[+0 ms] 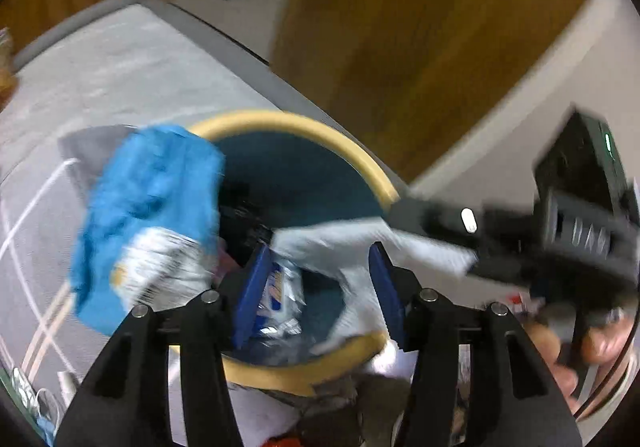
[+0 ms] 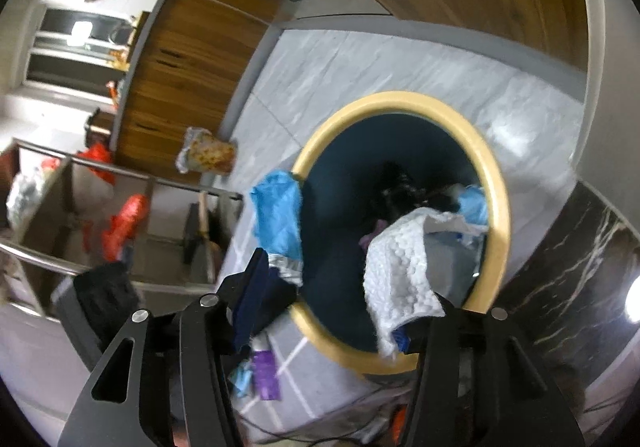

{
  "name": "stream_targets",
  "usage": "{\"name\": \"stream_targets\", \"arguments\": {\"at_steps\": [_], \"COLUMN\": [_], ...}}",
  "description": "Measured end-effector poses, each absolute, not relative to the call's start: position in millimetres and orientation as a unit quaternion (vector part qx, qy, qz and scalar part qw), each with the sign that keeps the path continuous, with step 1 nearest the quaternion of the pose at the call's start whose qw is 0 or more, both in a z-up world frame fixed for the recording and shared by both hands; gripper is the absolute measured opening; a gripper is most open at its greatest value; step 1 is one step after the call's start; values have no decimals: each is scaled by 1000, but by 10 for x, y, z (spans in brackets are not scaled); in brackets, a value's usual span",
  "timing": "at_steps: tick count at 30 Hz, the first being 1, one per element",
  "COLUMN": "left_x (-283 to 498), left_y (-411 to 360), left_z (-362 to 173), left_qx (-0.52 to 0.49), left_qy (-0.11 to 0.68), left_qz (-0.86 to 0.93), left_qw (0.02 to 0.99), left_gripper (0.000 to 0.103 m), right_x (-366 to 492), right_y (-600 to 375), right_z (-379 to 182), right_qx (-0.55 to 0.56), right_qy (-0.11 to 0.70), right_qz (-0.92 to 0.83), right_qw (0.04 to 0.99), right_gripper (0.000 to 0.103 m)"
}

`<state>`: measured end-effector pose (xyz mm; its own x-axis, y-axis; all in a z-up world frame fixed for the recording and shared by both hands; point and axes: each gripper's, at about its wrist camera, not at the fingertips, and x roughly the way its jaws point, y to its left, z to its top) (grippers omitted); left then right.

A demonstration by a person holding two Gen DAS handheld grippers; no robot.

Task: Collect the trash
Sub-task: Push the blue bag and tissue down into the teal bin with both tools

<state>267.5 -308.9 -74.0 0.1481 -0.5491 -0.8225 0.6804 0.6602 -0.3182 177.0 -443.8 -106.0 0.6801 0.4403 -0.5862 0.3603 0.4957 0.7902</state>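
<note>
Where bin (image 2: 496,207) gapes, patterned wrapper (image 2: 206,156) beyond (floor).

Grey marble-patterned floor (image 2: 360,59) carrying a teal bin (image 2: 496,183) with a yellow rim, a patterned snack packet (image 2: 208,156) near the wooden cabinets, and a purple wrapper (image 2: 266,373).

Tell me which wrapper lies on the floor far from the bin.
The orange-patterned wrapper, alone near the wooden cabinet; the blue bag is at the bin's yellow rim.
</note>
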Motion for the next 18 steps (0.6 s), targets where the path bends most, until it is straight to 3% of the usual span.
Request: {"name": "stream_targets", "arguments": {"at_steps": [7, 13, 14, 15, 18], "left_x": [2587, 2517, 2480, 2470, 2468], "left_y": [-3199, -3252, -3254, -3250, -3221], "left_z": [-1006, -1124, -1128, -1120, -1053], "left_qx": [34, -16, -18, -20, -16], "left_qy": [540, 544, 541, 538, 523], "left_qz": [-435, -472, -472, -472, -460], "left_qw": [719, 694, 695, 698, 718], "left_gripper": [50, 17, 4, 0, 0], "right_x": [1758, 1784, 1789, 1795, 1804], "right_y": [-4493, -4461, -4455, -4449, -4442], "right_z": [-1041, -963, -960, -960, -953], "right_qx": [549, 564, 565, 566, 566], "right_qy": [369, 352, 351, 351, 353], "right_qz": [56, 89, 92, 96, 101], "right_qw": [747, 742, 741, 739, 738], "right_gripper": [57, 57, 57, 58, 59]}}
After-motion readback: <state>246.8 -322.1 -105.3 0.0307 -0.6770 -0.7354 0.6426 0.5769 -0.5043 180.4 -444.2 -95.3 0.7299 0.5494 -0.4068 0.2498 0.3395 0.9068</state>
